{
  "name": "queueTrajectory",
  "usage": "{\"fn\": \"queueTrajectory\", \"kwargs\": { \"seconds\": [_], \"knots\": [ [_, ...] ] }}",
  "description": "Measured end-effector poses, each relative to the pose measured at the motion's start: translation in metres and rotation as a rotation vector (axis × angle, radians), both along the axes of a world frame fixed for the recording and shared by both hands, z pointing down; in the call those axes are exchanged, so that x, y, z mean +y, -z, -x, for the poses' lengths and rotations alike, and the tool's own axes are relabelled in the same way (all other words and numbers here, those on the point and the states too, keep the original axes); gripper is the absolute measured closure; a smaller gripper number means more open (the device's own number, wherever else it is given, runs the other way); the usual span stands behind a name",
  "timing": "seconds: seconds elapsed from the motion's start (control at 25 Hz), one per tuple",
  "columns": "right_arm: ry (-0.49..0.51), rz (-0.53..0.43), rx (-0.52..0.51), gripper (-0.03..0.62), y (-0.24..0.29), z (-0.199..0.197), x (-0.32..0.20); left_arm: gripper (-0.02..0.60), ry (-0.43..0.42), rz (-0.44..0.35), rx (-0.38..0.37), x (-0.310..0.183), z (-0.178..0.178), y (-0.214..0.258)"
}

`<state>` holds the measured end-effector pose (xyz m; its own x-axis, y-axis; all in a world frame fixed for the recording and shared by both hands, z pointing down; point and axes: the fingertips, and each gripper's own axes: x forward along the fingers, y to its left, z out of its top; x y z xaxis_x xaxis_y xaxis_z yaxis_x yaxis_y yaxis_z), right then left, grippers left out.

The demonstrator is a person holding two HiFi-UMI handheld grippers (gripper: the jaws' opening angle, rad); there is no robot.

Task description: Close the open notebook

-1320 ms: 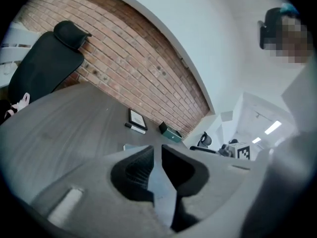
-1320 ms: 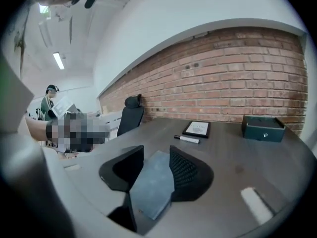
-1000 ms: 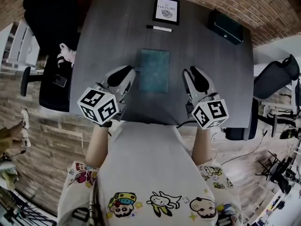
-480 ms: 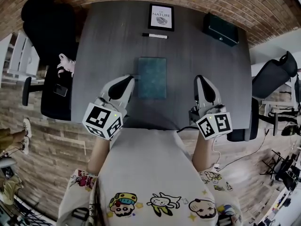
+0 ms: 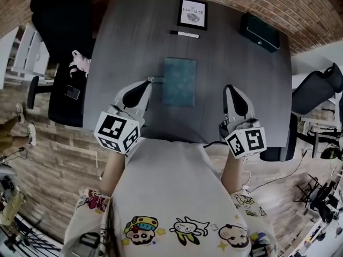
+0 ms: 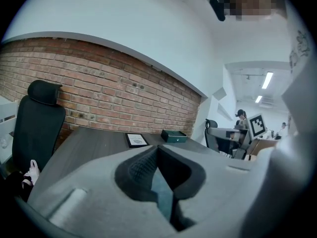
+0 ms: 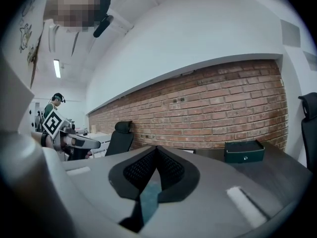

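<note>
A teal notebook [image 5: 179,82] lies flat on the dark table [image 5: 134,36] with its cover down, between my two grippers. My left gripper [image 5: 148,82] is just left of its near left corner, apart from it, jaws shut on nothing. My right gripper [image 5: 231,89] hangs further off to the notebook's right, also shut and empty. In the left gripper view the pads meet at the left gripper [image 6: 157,148], with a sliver of the teal notebook [image 6: 161,198] showing below them. The right gripper [image 7: 157,149] shows the same in its own view.
At the table's far edge stand a framed card [image 5: 192,13], a marker pen [image 5: 184,34] in front of it and a dark green box [image 5: 259,32]. A black chair [image 5: 61,25] is at the left, another chair [image 5: 316,87] at the right.
Both grippers' jaws went from part open to shut. The right gripper drew a little to the right, away from the notebook. The notebook has not moved.
</note>
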<state>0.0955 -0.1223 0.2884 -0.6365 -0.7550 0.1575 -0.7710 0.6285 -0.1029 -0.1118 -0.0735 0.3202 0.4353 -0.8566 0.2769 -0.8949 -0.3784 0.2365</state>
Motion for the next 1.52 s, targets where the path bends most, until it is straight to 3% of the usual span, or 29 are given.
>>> {"fn": "queueTrajectory", "kwargs": {
  "seconds": [0.52,1.52],
  "knots": [
    [0.002,-0.015,0.055,0.586,0.002,0.002,0.002,0.586,0.035,0.0,-0.01,-0.001,0.008,0.002],
    [-0.003,0.01,0.046,0.586,-0.01,-0.002,0.005,0.584,0.06,0.008,-0.015,0.006,0.011,-0.002]
  ]
}}
